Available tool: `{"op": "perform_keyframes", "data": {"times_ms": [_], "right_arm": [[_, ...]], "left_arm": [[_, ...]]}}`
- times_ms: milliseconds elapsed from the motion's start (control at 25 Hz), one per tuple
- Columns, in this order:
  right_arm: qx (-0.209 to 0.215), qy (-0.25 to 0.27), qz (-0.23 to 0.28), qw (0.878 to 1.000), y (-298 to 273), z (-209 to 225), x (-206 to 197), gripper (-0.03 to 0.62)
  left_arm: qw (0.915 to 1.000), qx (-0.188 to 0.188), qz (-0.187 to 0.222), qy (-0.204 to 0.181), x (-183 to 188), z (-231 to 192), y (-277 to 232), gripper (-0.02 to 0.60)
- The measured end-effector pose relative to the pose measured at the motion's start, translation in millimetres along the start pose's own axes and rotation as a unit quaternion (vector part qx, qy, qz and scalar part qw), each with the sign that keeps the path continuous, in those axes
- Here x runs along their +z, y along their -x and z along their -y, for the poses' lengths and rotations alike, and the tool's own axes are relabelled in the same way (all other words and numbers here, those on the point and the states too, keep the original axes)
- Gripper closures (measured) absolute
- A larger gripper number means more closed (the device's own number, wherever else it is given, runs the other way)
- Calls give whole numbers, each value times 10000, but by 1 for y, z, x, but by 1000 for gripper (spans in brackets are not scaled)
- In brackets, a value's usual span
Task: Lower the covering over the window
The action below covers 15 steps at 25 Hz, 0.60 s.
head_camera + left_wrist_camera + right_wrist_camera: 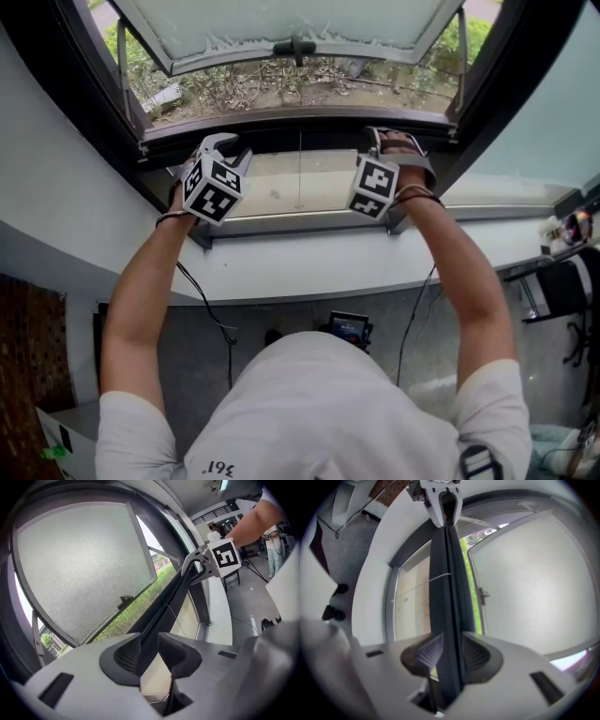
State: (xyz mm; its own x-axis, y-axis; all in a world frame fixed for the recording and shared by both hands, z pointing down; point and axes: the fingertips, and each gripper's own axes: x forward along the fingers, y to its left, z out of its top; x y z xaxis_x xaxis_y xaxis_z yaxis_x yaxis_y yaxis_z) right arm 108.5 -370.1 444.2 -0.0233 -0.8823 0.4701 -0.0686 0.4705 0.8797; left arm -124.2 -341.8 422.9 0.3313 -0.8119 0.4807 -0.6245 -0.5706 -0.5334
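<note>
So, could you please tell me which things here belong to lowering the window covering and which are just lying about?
In the job: dark rail of the covering, clamped by left gripper and right gripper.
Lying about: black device, black chair, small items at far right.

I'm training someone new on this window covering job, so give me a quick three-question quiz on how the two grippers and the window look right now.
1. True or false: the right gripper has nothing between its jaws.
2. The window sash is: A) shut tight, B) swung open outward, C) missing its glass.
3. What is the left gripper clamped on?

Key:
1. False. It grips the dark bar.
2. B.
3. The same dark bar.
</note>
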Motion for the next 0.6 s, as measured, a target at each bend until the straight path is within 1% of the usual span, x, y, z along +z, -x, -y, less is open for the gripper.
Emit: {"op": "perform_keyframes", "data": {"times_ms": [200, 360, 600], "right_arm": [[-96, -194, 56, 9998, 7, 7, 3, 454], [-131, -237, 87, 9996, 11, 9, 5, 454], [-182, -290, 110, 9994, 16, 13, 7, 456]], "left_arm": [[9991, 64, 254, 347, 9, -3, 9, 506], [9963, -15, 415, 752, 13, -2, 16, 526], [9947, -46, 490, 899, 14, -4, 24, 531]]}}
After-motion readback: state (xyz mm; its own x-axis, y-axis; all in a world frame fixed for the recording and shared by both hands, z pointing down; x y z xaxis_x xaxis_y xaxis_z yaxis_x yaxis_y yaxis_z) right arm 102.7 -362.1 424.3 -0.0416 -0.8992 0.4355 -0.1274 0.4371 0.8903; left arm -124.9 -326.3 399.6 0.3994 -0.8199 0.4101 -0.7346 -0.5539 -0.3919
